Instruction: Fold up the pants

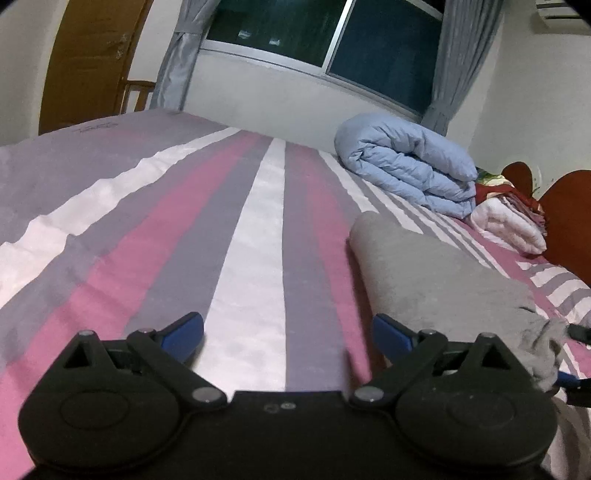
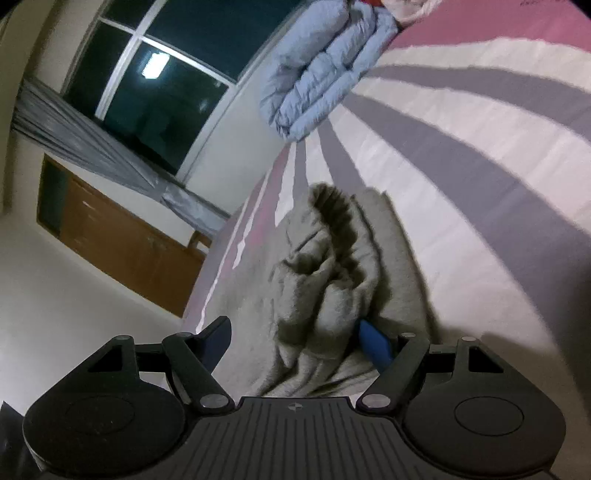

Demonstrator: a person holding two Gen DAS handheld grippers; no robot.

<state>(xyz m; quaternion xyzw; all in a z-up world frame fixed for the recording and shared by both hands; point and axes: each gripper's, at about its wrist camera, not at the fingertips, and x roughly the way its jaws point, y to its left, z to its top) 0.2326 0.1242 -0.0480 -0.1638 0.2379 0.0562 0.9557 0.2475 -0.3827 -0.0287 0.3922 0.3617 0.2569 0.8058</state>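
Note:
The grey pants (image 1: 443, 284) lie folded into a thick bundle on the right side of the striped bed sheet (image 1: 255, 240). My left gripper (image 1: 288, 332) is open just left of the bundle, with only bare sheet between its blue pads. In the right wrist view, the pants (image 2: 317, 266) are bunched between the fingers of my right gripper (image 2: 295, 341). Its jaws stand wide. The right blue pad (image 2: 373, 347) rests against the cloth, and the left finger (image 2: 218, 334) stands clear at the cloth's edge. Part of the right gripper (image 1: 574, 354) shows at the bundle's near end.
A folded blue duvet (image 1: 406, 170) and a stack of pink and red blankets (image 1: 509, 225) lie at the far right by the red-brown headboard (image 1: 569, 229). A wall with a dark window (image 1: 321, 33) and curtains borders the bed's far side. A wooden door (image 1: 85, 62) is at the left.

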